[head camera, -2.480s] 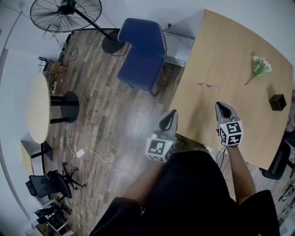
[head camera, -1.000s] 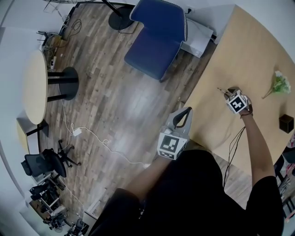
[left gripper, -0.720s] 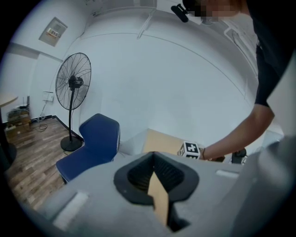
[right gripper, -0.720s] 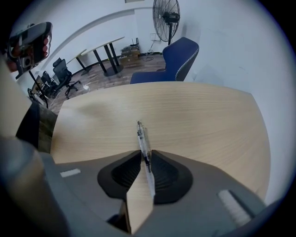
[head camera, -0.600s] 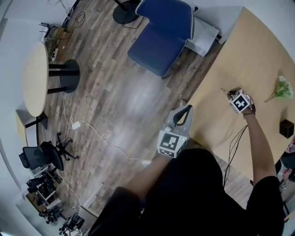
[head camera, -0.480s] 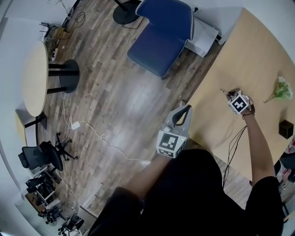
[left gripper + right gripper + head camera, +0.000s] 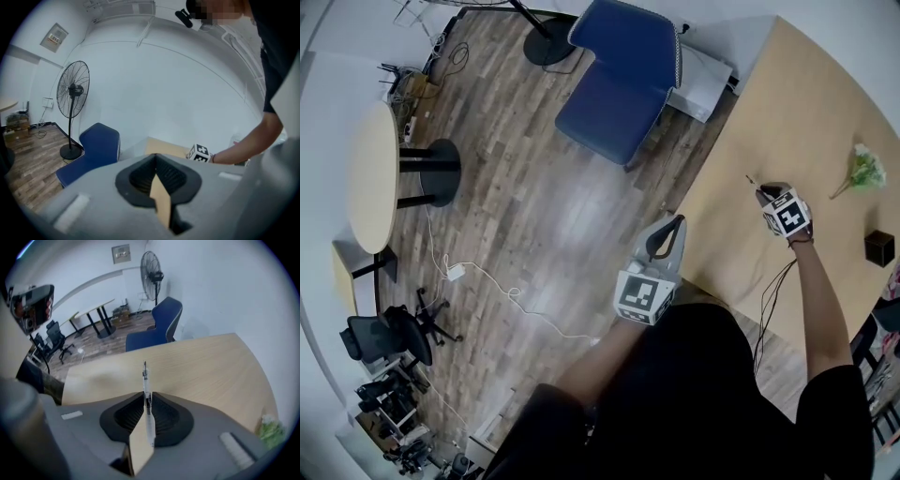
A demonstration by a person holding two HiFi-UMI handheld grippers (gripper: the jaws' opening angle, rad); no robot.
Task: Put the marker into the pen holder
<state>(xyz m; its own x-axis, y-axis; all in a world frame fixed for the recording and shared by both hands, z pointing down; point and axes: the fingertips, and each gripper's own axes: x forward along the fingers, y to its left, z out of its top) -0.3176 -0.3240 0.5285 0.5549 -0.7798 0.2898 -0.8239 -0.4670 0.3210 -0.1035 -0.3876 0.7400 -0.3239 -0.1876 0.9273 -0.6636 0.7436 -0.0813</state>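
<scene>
Since 2.5 s ago, when the marker lay bare on the table and both grippers hung close to the body, the right gripper point(image 7: 767, 192) has reached out over the table point(image 7: 787, 103) and taken the marker point(image 7: 751, 180) up. Its 2 jaws have just been closing, and the marker is between them. In the right gripper view the thin clear barrel is pinched between the black pads and points straight out past the tips, with the tan tabletop beyond it.

Nearest the person, the left gripper point(image 7: 678, 221) hangs beside the table's near edge, over the wood floor point(image 7: 534, 187). Its jaws are pressed together, and its own view shows nothing between them.

Farther out along the person's right arm point(image 7: 820, 300), the right gripper points steeply down at the table. The marker's tip sticks out of it toward the table's far side.

The pen holder point(image 7: 878, 247) – a small black box – stands near the table's right edge, well apart from the marker. A flower sprig point(image 7: 861, 171) lies on the table, beyond the holder and apart from it.

Past the table's far corner stands 1 blue chair point(image 7: 623, 80), with a standing fan point(image 7: 152, 273) behind it. A round table point(image 7: 373, 187) stands at the far left of the room.
</scene>
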